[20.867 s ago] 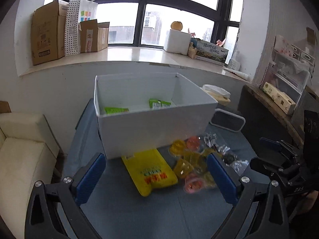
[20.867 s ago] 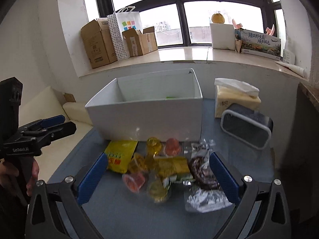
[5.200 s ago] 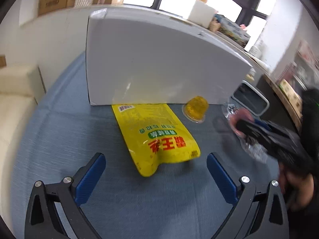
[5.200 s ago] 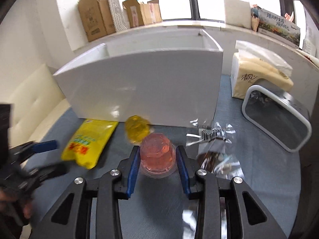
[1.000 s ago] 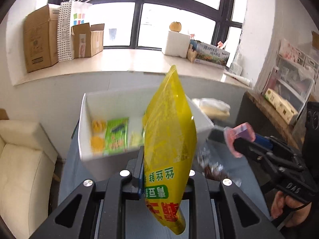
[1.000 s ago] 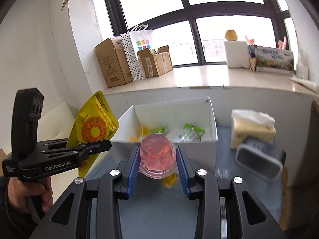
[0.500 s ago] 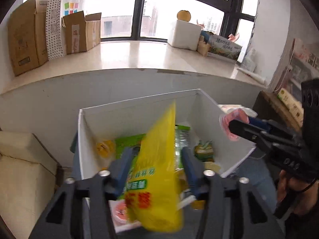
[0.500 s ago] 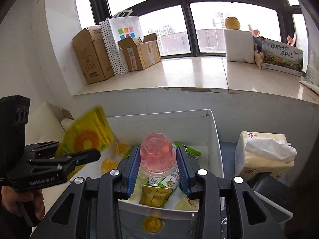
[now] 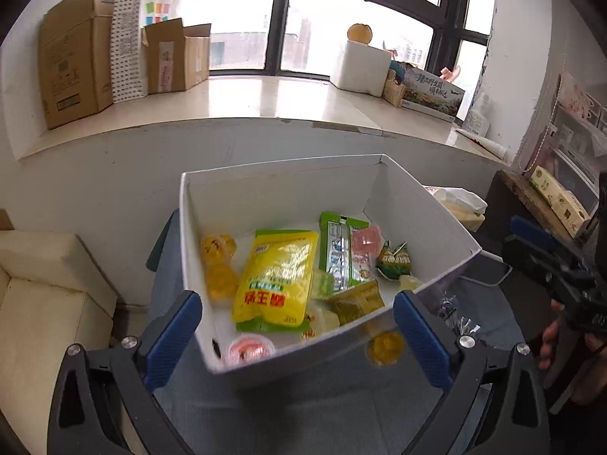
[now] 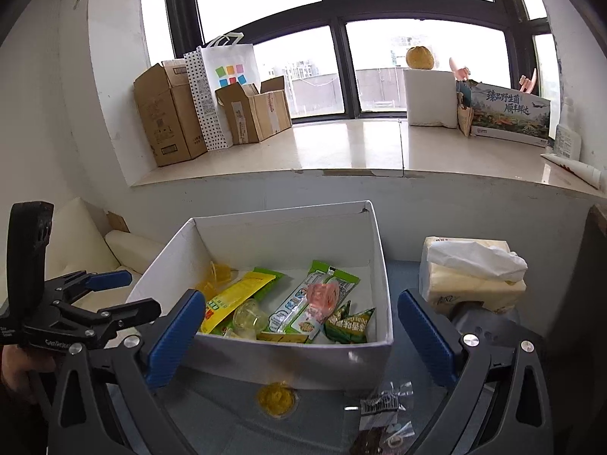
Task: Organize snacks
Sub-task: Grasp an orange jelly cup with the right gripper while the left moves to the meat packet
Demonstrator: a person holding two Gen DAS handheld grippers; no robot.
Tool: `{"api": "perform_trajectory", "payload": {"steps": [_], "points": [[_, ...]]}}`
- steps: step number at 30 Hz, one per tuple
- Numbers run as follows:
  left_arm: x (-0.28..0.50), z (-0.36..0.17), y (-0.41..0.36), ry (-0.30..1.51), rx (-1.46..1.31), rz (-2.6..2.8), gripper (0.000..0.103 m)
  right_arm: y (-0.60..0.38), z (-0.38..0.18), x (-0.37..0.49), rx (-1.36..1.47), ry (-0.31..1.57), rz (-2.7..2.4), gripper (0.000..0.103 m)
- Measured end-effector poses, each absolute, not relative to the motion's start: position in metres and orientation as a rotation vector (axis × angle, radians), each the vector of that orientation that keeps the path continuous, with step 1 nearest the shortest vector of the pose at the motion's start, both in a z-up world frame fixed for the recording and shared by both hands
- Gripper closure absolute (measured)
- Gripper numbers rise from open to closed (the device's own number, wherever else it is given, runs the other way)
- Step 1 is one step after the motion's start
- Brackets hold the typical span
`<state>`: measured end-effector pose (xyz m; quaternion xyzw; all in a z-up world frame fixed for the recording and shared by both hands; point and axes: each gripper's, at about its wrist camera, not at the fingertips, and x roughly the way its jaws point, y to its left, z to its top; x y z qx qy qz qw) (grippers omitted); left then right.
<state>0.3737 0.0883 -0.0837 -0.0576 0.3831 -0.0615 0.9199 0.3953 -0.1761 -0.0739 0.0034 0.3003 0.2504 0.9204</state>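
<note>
Both claws, left claw (image 9: 297, 335) and right claw (image 10: 299, 331), are opening with nothing held; the yellow jelly cup (image 10: 276, 399) and clear wrapped snack (image 10: 383, 413) on the counter (image 10: 235, 421) risk being overlooked or nudged off.

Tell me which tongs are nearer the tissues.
Right. Both opening, empty: right tongs beside the tissues at the box's front, left tongs by its far left side.

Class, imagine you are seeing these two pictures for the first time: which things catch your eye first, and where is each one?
The open white box in the middle of the blue table, with a big yellow snack bag lying among green packets, draws the eye first. A yellow jelly cup sits alone on the table in front of it. Both tools, left and right, stand wide and empty.
</note>
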Motion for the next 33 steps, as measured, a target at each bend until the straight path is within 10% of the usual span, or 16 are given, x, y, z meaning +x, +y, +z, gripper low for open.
{"api": "perform_trajectory", "payload": {"steps": [18,20,24,33], "points": [[0.214,-0.156,0.063,0.864,-0.204,-0.15,0.0,-0.119,-0.189,0.387,-0.103,0.85,0.453,0.001],[0.213,-0.16,0.061,0.874,-0.196,-0.141,0.0,-0.115,-0.195,0.394,-0.086,0.868,0.452,0.01],[0.213,-0.161,0.059,0.871,-0.203,-0.157,0.0,-0.109,-0.209,0.401,-0.127,0.909,0.448,0.061],[0.223,-0.166,0.053,0.88,-0.209,-0.162,0.0,-0.138,-0.184,0.367,-0.099,0.829,0.495,0.063]]}}
